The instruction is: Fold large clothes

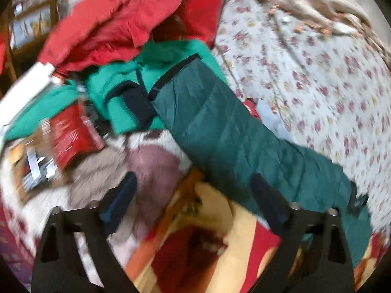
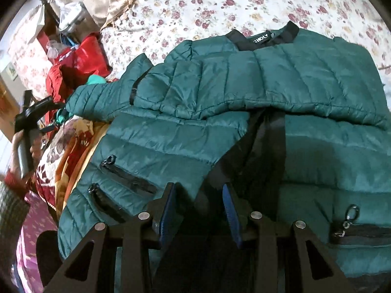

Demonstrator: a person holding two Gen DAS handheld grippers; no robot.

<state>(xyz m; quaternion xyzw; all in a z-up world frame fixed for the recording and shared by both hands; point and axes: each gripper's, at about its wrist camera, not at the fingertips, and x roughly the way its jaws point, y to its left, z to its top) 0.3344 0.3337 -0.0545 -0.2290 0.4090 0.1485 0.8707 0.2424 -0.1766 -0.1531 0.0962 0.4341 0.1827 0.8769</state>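
Spread across the floral bedsheet (image 2: 195, 2), the green puffer jacket (image 2: 244, 92) is seen with one sleeve folded crosswise. Its front hem is clamped between the right gripper (image 2: 199, 202) jaws; the left gripper (image 1: 193, 195), jaws apart and empty, is held beside the sleeve.

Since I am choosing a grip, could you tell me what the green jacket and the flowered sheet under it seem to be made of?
Green jacket: probably thin, slightly glossy synthetic shell over padding, judging by its sheen and puffy stitched channels. Flowered sheet: apparently matte woven fabric, perhaps cotton; no shine, soft creases.
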